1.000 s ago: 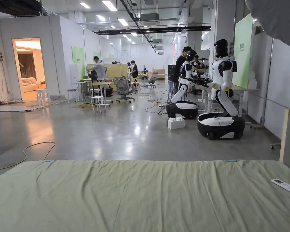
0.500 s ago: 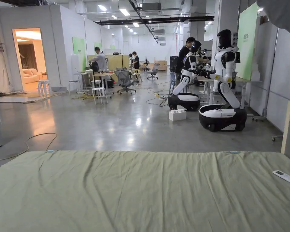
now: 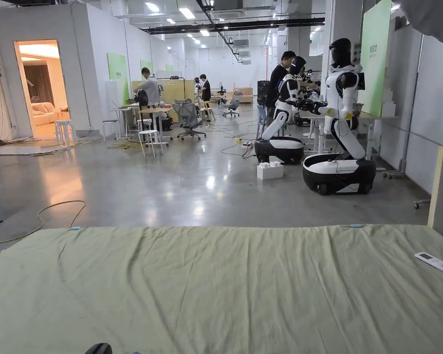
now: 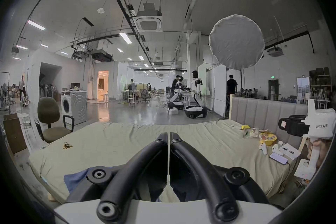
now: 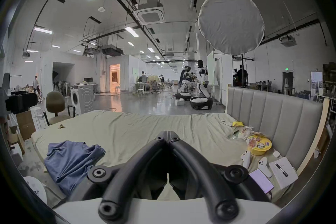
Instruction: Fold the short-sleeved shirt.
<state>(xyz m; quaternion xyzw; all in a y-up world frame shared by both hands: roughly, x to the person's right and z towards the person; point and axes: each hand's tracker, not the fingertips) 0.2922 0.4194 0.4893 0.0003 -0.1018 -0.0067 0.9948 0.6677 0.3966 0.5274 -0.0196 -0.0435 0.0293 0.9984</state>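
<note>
A crumpled blue short-sleeved shirt [image 5: 72, 160] lies on the near left part of the pale green bed sheet [image 5: 131, 129]; a corner of the shirt [image 4: 76, 178] peeks out beside the left gripper's body. My left gripper [image 4: 169, 135] hovers above the sheet with its black jaws together and nothing between them. My right gripper [image 5: 168, 134] is likewise shut and empty, to the right of the shirt and apart from it. The right gripper [image 4: 294, 126], held in a hand, also appears at the right edge of the left gripper view.
By the padded headboard [image 5: 272, 109] on the right lie a yellow noodle bowl [image 5: 259, 144], white controllers [image 5: 263, 166], a phone [image 5: 261, 182] and a notepad with pen [image 5: 282, 171]. A white remote [image 3: 436, 263] lies on the sheet [image 3: 216, 286]. An office chair [image 5: 56, 109] stands at left; humanoid robots [image 3: 338, 138] stand beyond.
The head camera has tilted down a little, so the bed fills more of the picture. A dark rounded part now pokes up at the bottom edge, left of centre.
</note>
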